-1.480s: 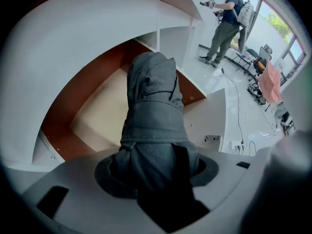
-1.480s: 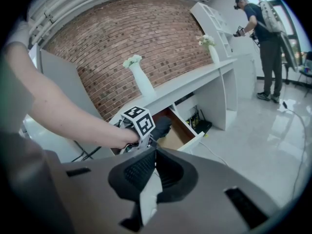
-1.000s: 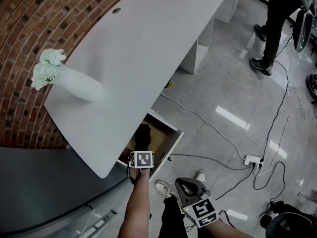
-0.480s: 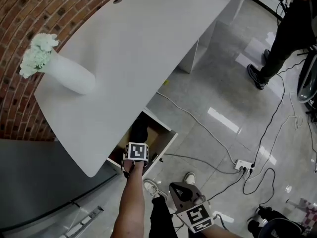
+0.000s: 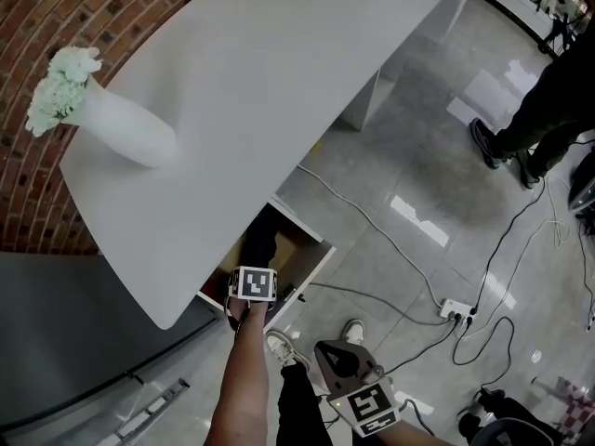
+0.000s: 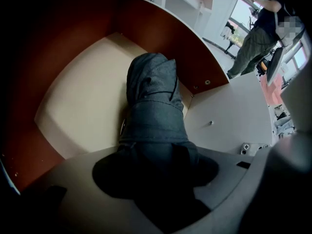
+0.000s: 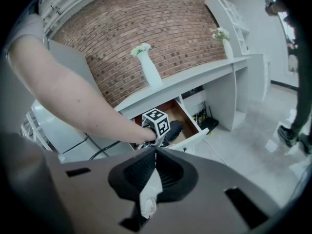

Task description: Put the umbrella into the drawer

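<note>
I am looking down on a long white desk point(image 5: 279, 82) that is standing against a brick wall point(image 5: 56, 26). Under its near end an open drawer point(image 5: 314, 251) is sticking out, showing a pale floor and reddish-brown walls. On the desk a white vase point(image 5: 125, 130) is carrying pale flowers point(image 5: 58, 91). I am holding the folded dark grey umbrella point(image 6: 153, 96) in my left gripper point(image 6: 155, 165), whose jaws are clamping its near end while it is pointing straight down; the umbrella's far end is reaching inside the drawer, near the back wall. My right gripper point(image 7: 155, 152) is hanging beside it, aiming at the drawer, its jaws pressed together with nothing between them.
</note>
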A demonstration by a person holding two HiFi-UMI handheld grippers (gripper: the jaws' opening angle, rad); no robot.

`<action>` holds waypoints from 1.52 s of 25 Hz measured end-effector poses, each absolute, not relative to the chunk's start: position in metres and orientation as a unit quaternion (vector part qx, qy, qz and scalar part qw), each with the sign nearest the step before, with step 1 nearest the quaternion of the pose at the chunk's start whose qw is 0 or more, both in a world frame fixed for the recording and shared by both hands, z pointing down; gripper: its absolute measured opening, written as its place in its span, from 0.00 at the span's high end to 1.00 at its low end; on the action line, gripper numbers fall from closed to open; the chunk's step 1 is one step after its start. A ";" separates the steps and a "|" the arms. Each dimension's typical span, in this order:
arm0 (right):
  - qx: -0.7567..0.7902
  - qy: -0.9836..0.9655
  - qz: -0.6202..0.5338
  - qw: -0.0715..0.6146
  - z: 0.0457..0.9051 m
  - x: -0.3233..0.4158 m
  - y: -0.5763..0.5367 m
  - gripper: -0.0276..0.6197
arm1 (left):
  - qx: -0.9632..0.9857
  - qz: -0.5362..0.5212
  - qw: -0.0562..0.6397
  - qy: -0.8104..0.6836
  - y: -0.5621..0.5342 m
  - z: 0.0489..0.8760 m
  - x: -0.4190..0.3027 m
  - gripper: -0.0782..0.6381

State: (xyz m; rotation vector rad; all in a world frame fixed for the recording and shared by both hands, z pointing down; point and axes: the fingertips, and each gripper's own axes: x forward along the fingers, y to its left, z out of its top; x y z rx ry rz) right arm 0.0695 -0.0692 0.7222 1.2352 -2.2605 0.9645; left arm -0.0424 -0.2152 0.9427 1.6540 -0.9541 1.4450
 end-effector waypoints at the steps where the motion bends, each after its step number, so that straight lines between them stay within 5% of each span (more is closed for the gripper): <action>1: 0.439 -0.806 0.346 0.195 0.724 0.070 -0.069 0.93 | 0.642 0.561 0.369 -0.370 -0.213 0.947 -0.043 0.54; 16: 0.443 -0.802 0.349 0.195 0.726 0.082 -0.068 0.93 | 0.638 0.556 0.423 -0.326 -0.202 0.962 -0.039 0.51; 26: 0.452 -0.802 0.338 0.194 0.713 0.079 -0.063 0.93 | 0.654 0.563 0.293 -0.411 -0.229 0.927 -0.045 0.45; 38: 0.440 -0.810 0.338 0.191 0.697 0.040 -0.045 0.93 | 0.676 0.557 0.270 -0.400 -0.224 0.903 -0.050 0.46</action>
